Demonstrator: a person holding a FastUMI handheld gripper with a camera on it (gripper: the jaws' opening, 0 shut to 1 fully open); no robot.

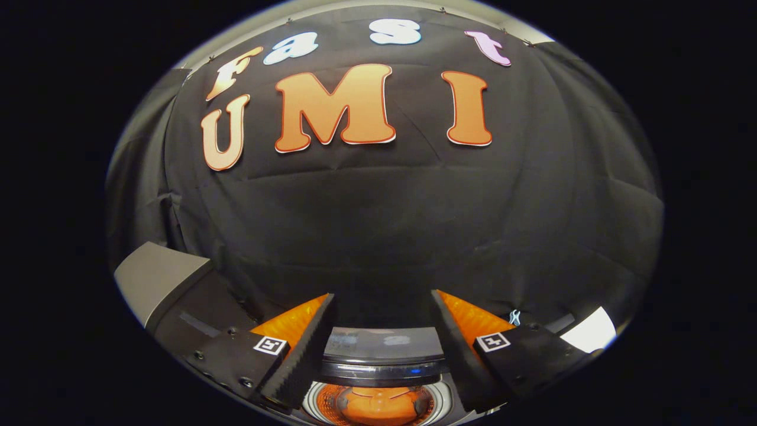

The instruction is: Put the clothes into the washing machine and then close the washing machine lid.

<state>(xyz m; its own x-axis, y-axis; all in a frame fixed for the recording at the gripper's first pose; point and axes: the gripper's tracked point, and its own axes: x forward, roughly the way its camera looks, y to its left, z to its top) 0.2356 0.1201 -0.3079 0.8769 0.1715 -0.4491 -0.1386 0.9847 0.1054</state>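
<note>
While its ribbed black fingers (295,355) gape apart, the gripper (381,355) hovers over the washing machine's (381,346) round glossy drum (375,405).

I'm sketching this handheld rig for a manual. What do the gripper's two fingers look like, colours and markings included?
The gripper has two wedge-shaped fingers with black ribbed inner pads and bright orange textured outer faces. Each sits on a black block with screws, carrying a small square black-and-white tag. A thin pale blue wire loop shows beside the right-hand finger.
</note>
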